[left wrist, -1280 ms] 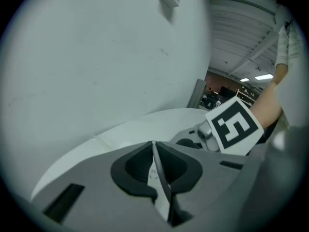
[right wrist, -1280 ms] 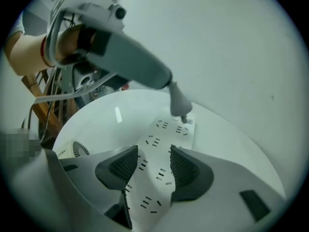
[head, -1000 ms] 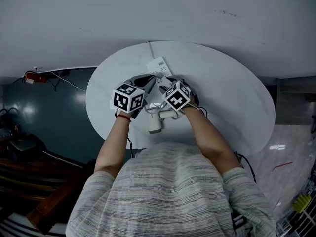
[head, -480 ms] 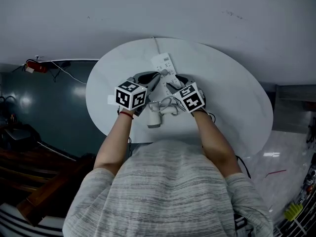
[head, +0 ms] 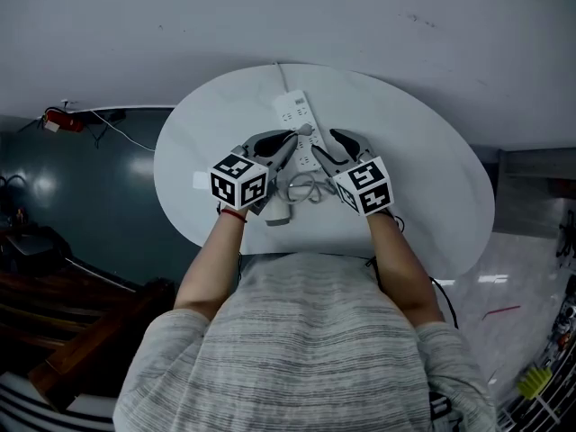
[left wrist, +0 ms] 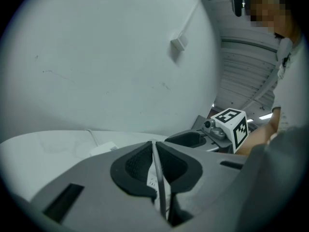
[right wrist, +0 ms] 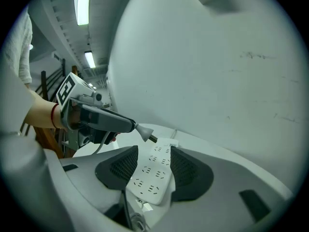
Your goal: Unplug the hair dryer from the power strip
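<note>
The white hair dryer (head: 279, 209) lies centre frame at the round table's (head: 423, 196) near edge. Just above it, the left gripper (head: 292, 140) pinches the plug (right wrist: 145, 133), clear of the power strip (head: 299, 115). The right gripper (head: 335, 144) gapes, the strip framed between its jaws.

The head view looks steeply down onto the round white surface (head: 432, 178). Each gripper view sits low, close behind its own jaws, facing the pale wall (head: 270, 16); all share the white rectangular plastic power strip (head: 299, 115).
</note>
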The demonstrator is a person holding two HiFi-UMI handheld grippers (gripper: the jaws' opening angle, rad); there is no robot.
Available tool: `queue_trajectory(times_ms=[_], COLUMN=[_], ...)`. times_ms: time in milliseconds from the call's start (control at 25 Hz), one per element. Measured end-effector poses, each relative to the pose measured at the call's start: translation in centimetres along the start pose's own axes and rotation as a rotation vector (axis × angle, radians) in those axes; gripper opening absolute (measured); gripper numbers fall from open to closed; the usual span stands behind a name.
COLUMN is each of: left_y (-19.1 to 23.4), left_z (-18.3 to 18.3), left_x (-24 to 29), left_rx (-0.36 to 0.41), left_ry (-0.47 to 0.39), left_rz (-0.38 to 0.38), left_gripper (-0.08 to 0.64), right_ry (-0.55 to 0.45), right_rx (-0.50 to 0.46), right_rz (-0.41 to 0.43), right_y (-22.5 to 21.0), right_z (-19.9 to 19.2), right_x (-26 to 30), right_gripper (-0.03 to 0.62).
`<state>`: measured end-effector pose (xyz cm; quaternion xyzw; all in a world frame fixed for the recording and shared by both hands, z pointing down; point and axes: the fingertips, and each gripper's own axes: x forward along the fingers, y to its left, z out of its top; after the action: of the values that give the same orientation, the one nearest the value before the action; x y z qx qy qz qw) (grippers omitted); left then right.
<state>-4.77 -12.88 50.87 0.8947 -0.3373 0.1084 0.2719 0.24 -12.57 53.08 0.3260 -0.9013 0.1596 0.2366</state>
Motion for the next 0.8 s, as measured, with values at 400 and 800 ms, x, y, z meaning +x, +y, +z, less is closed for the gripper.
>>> queue_trajectory(times_ms=[400, 800], left_y=[-4.0, -6.4], left_z=[0.1, -0.5], left_x=[-0.7, -0.6], left_rx=[0.025, 0.014], left_ry=[-0.085, -0.113], left_rz=[-0.026, -0.055], left_gripper=[0.028, 0.028], right_ry=[-0.100, -0.095], right_rx=[-0.035, -0.065], right_rz=[-0.014, -0.106], right_y=[1.4, 0.4], right_z=[2.2, 1.5], right_x=[-4.2, -7.5], right_gripper=[0.171, 0.025])
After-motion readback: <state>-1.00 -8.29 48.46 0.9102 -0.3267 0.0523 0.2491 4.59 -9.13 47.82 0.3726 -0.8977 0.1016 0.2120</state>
